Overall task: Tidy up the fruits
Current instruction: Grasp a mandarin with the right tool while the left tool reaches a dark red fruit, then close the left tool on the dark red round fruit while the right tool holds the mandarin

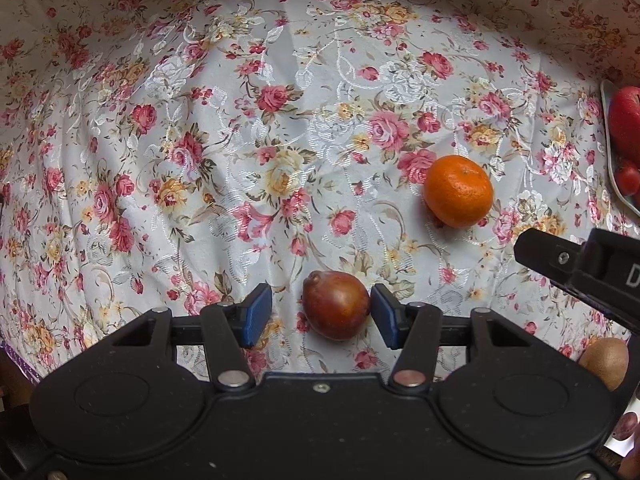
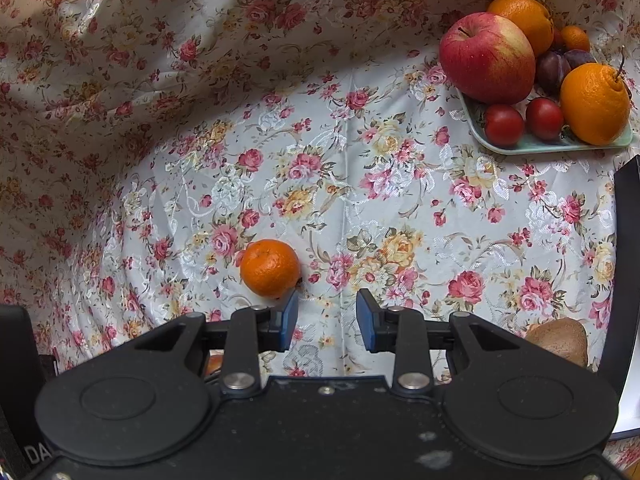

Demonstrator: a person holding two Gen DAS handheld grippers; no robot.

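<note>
Left gripper is straight over a brown-red fruit on the floral cloth — jaws part open, one blue pad on each side, nothing clamped. The right-hand pad looks close to the skin, the left-hand one has a clear gap (fruit sits off-centre toward the right pad). Can't name the fruit for sure; dark, smooth, with a small nub on top.

Step in hand: lining up the pick on that fruit, I'd say. Next move calls for a small sideways shift to centre it, then a gentle close — it's round and could roll out.

Right gripper is empty, jaws apart at a moderate gap, hanging over bare cloth just beside a mandarin. A kiwi sits low at its right.

Destination is likely the pale green tray, already loaded with an apple, oranges, plums and small tomatoes. Loose fruit are well apart from it.
</note>
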